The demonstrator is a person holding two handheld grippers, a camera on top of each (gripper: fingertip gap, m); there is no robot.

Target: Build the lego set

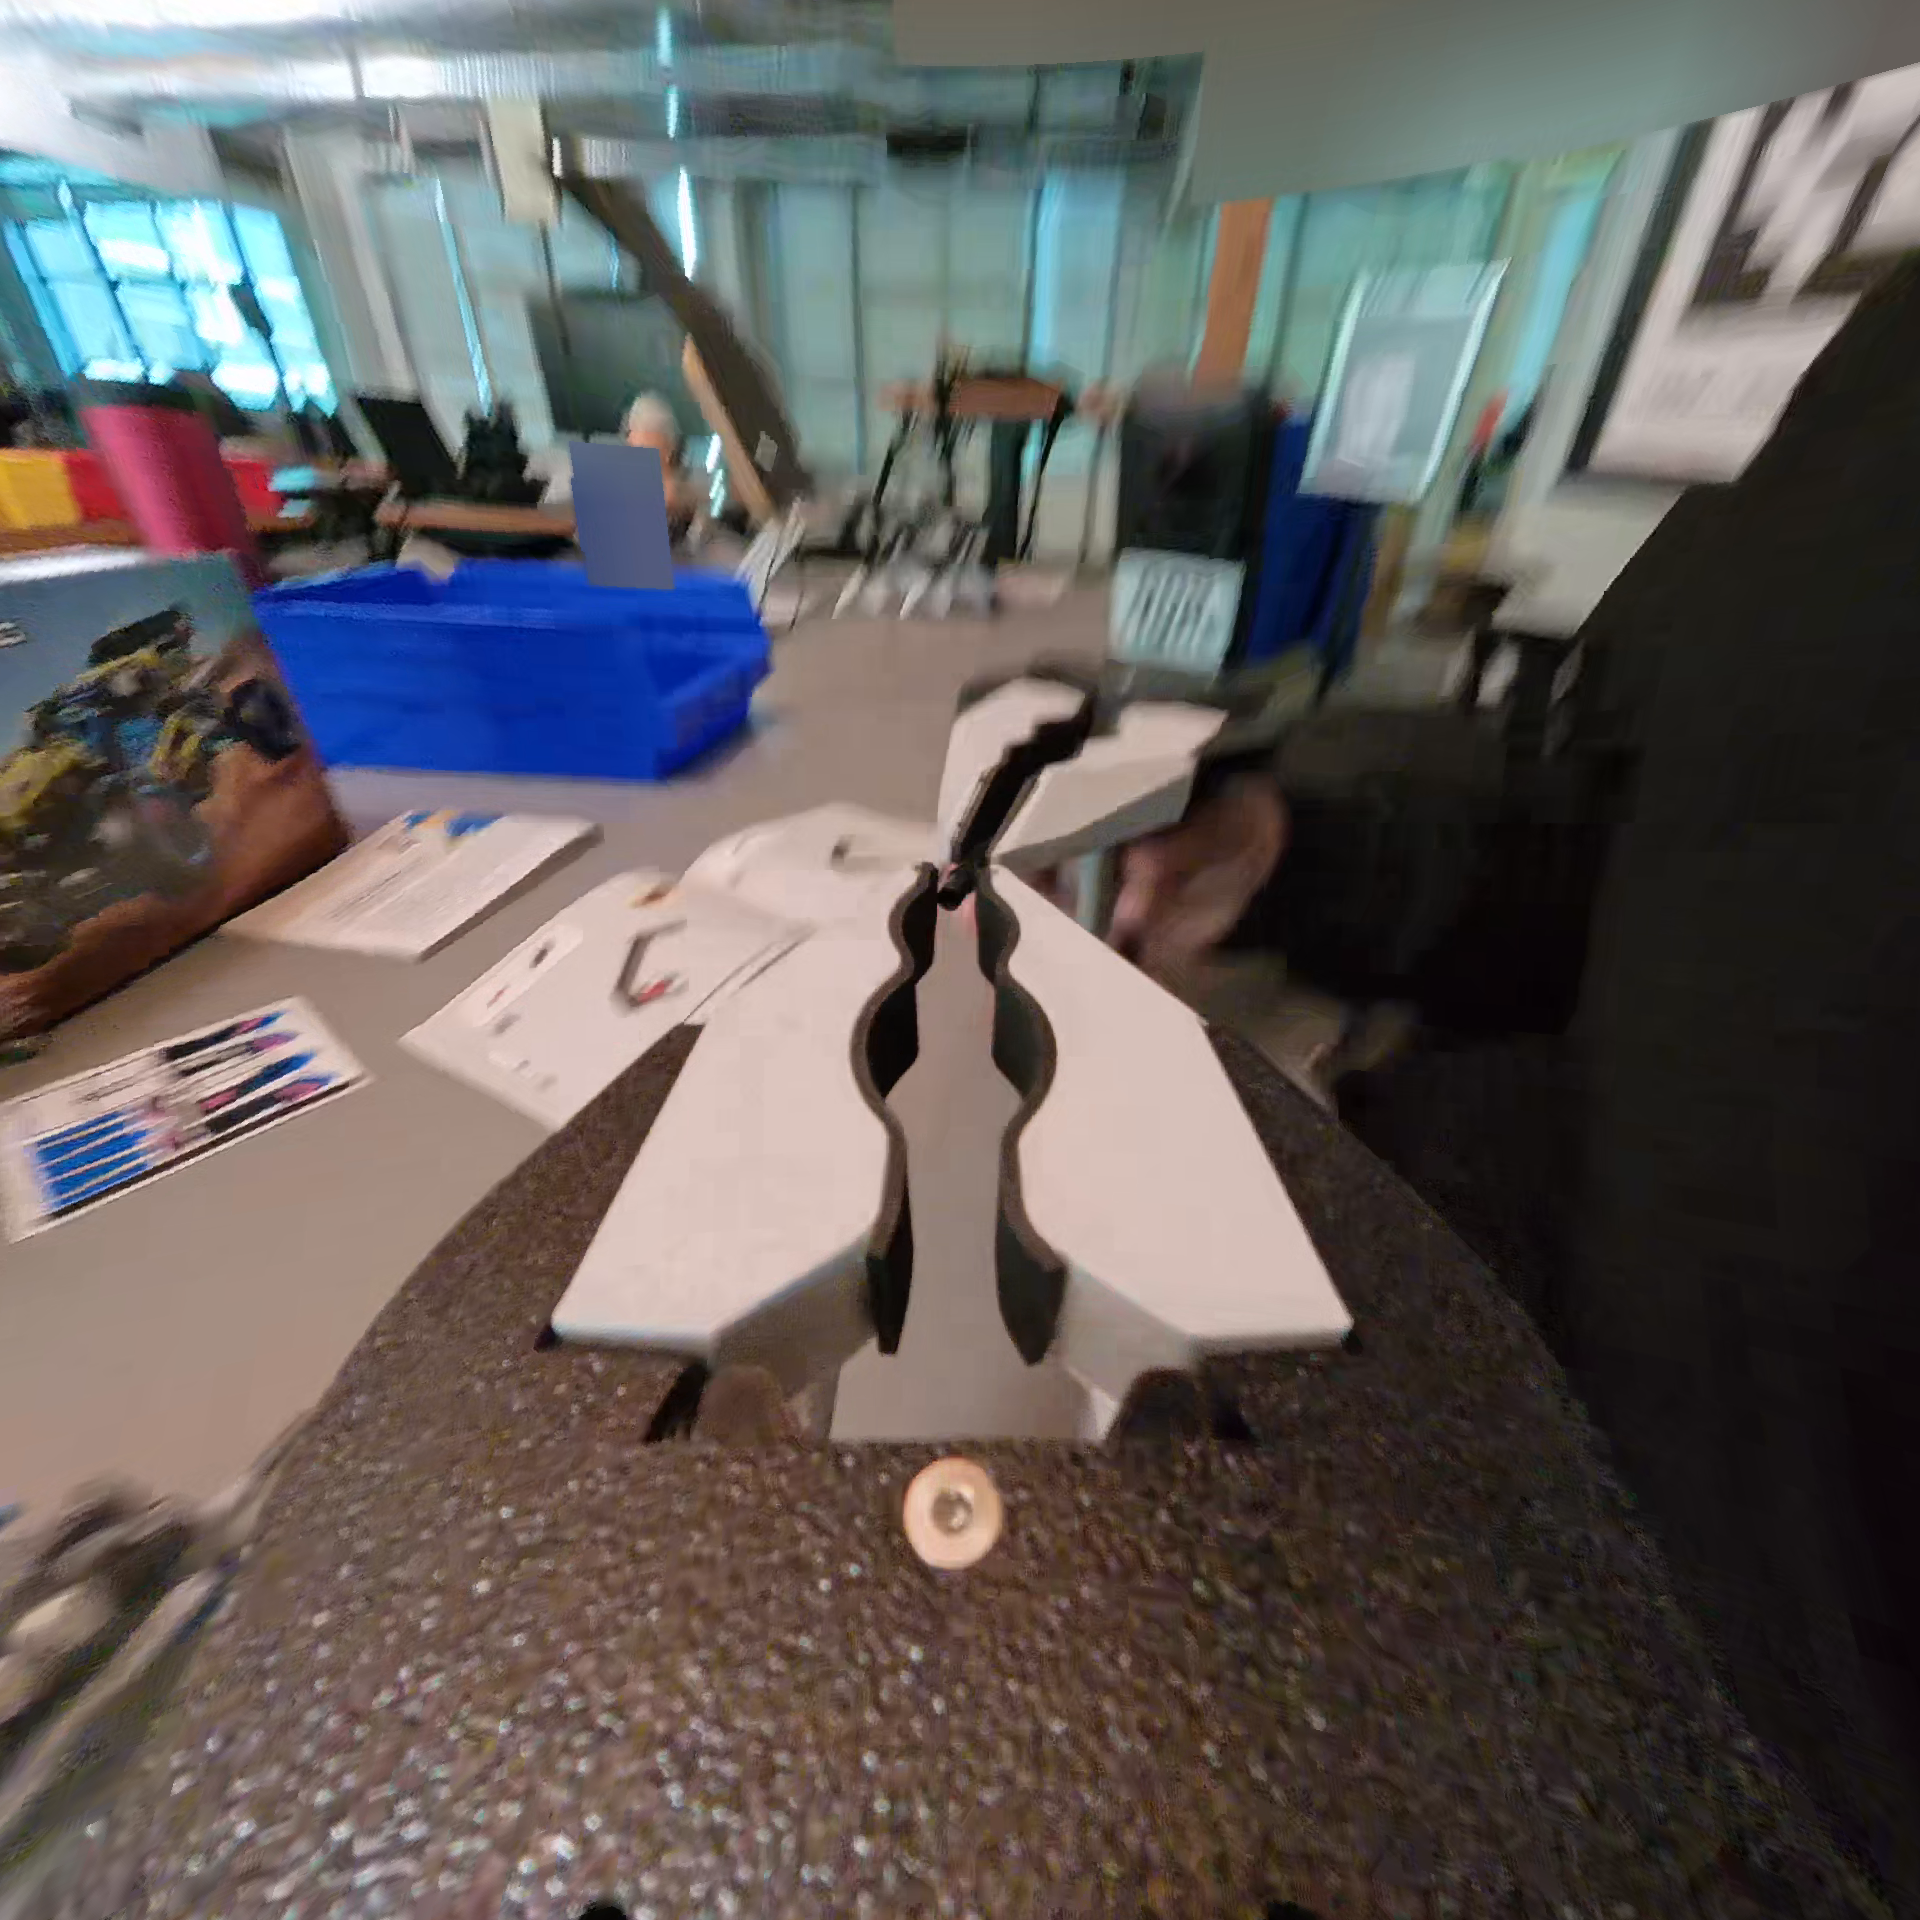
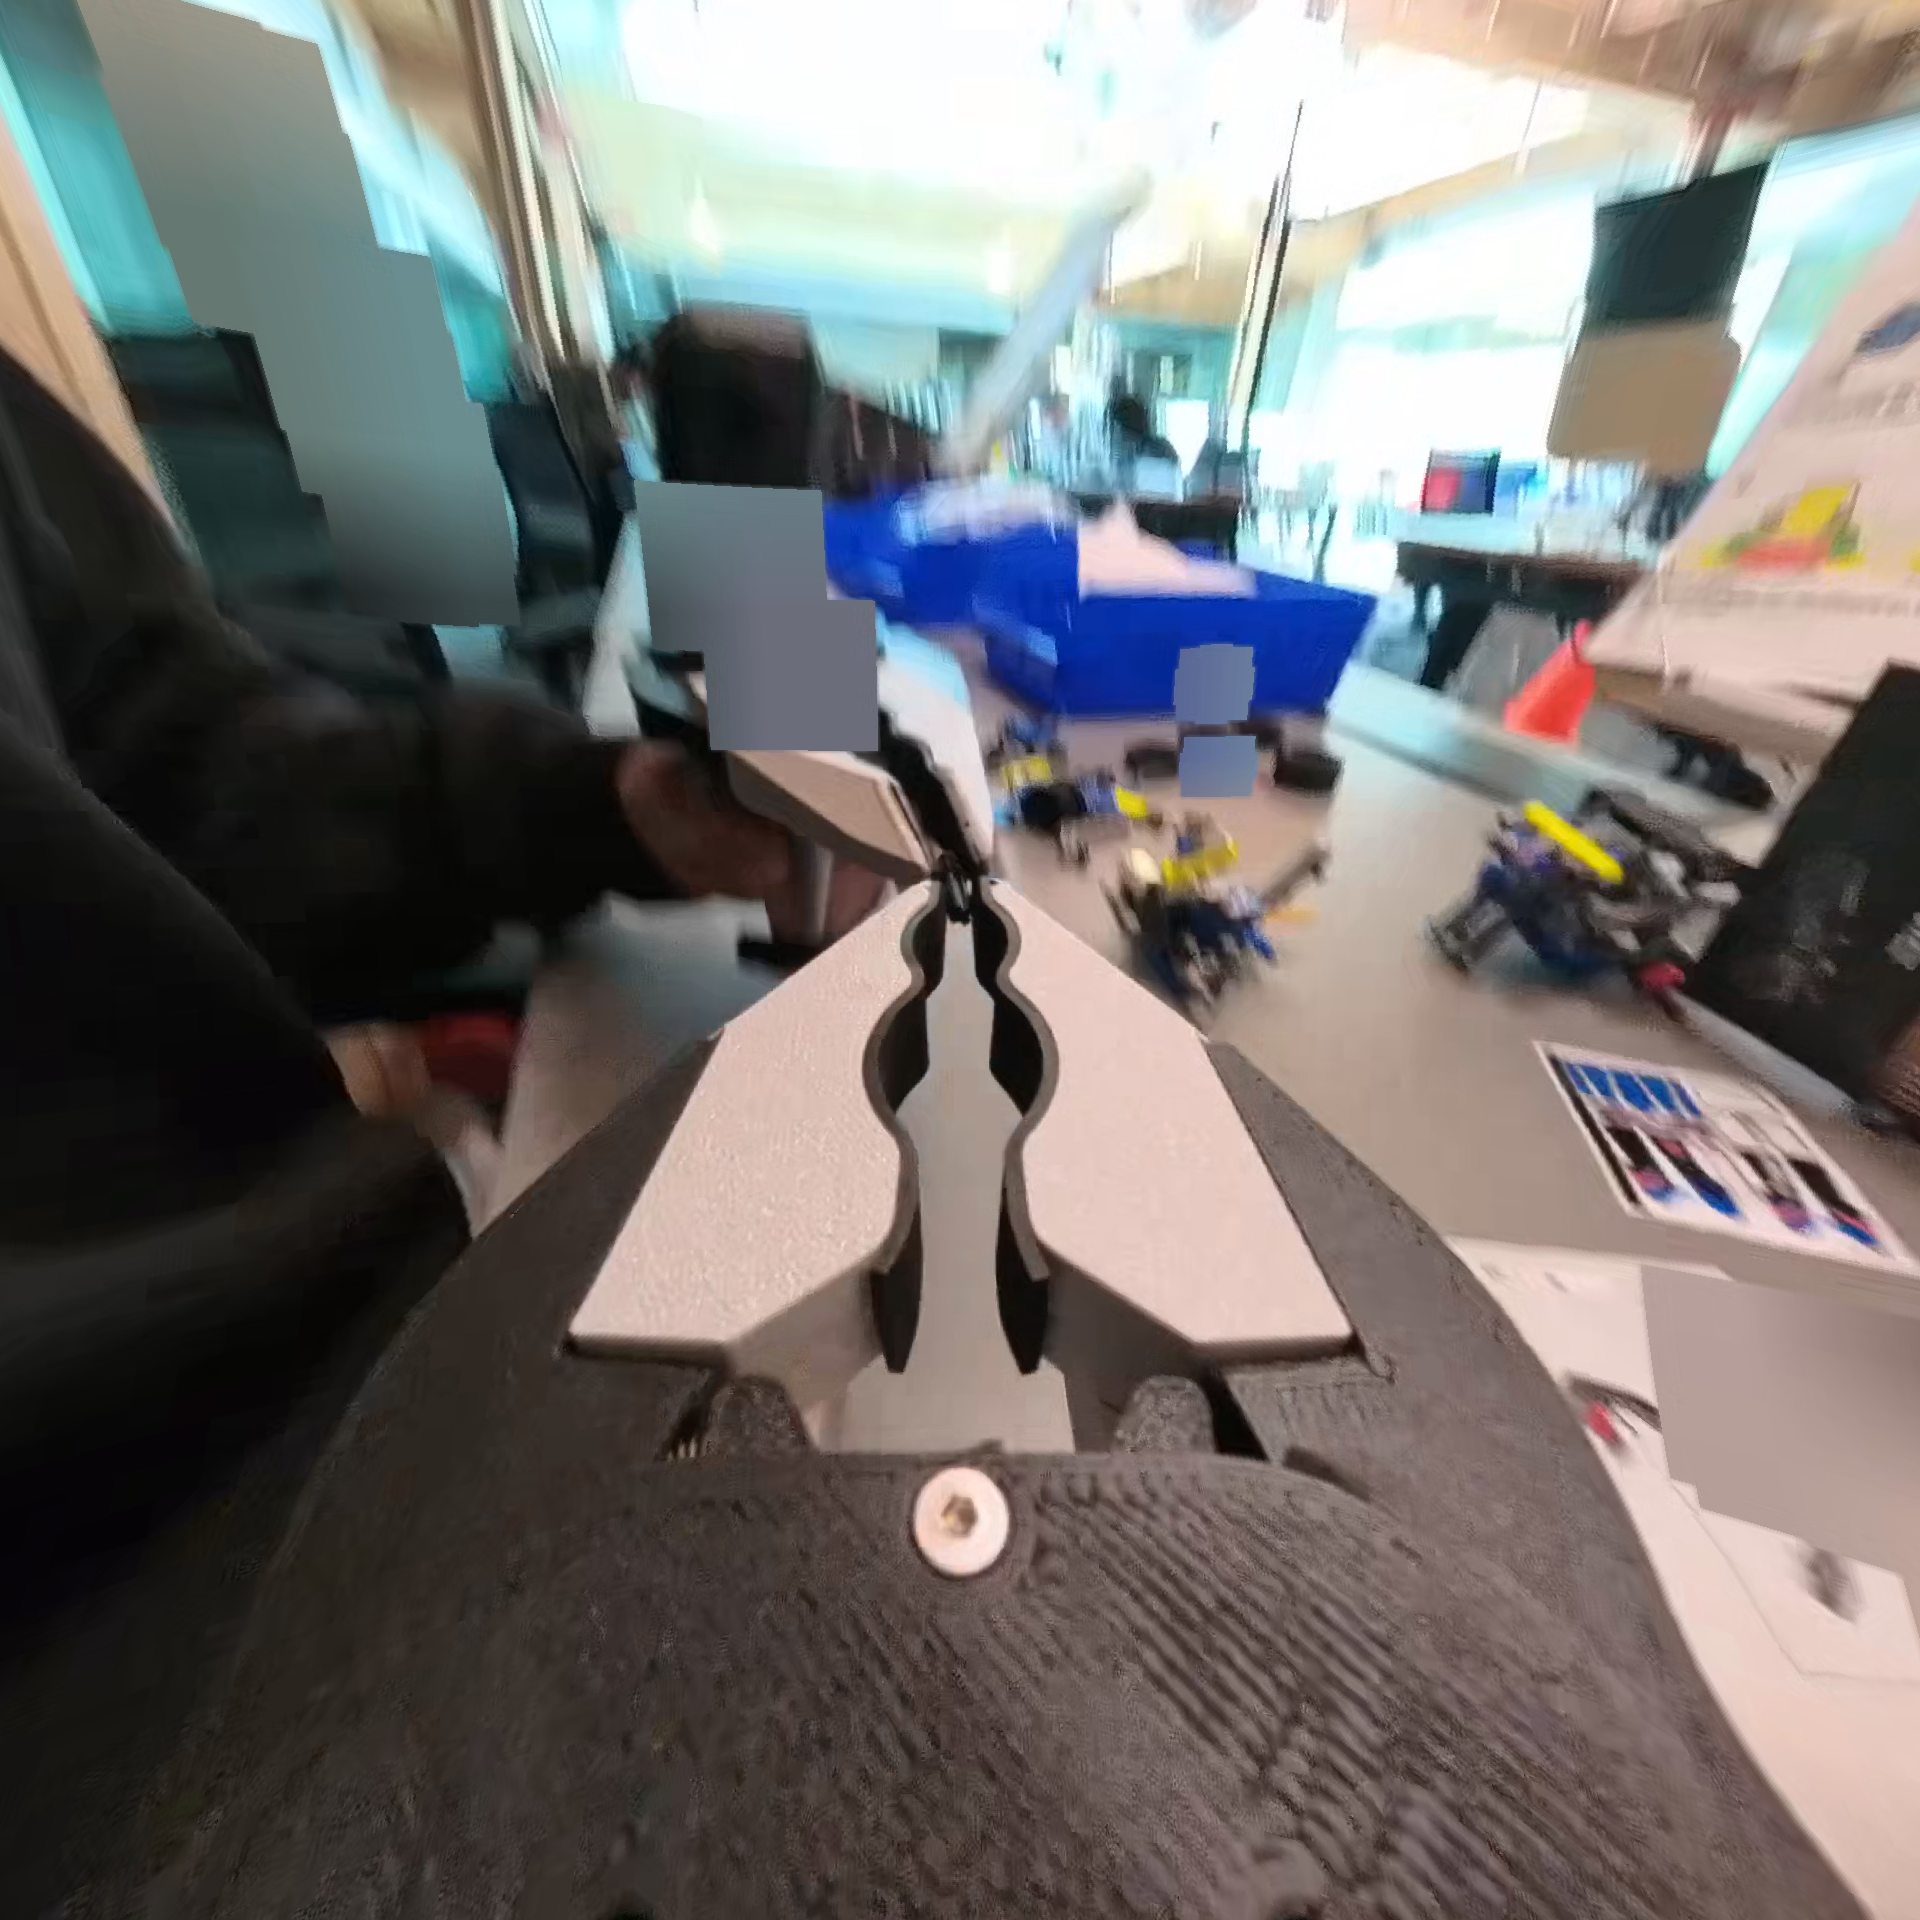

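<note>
Left wrist view: the left hand-held gripper (image 1: 951, 883) is clenched, its tips nipping a small black piece (image 1: 952, 891) in the air above the bench (image 1: 883, 727). The right hand-held gripper (image 2: 961, 896) comes in from the far right, held in a hand (image 1: 1195, 873), and meets it tip to tip. In the right wrist view its fingers are likewise drawn together on that same piece, so both seem to pinch it at once. Blur hides how firmly each pad presses.

The piece touches nothing else; it hangs between the two pairs of tips, well above the bench.

Below the tips, open booklets (image 1: 582, 987) lie on the bench. A sticker sheet (image 1: 177, 1112) lies nearer the left edge, beside a printed box (image 1: 135, 779). A blue bin (image 1: 499, 675) stands toward the far edge.

Right wrist view shows two part-built brick models (image 2: 1195, 904) (image 2: 1558, 894), blue, black and yellow, standing apart from each other mid-bench, well away from both tools. Loose bricks (image 2: 1049, 790) lie behind them near the bin, and an orange cone (image 2: 1553, 691) stands at the far right. Neither model is touched by either tool.
</note>
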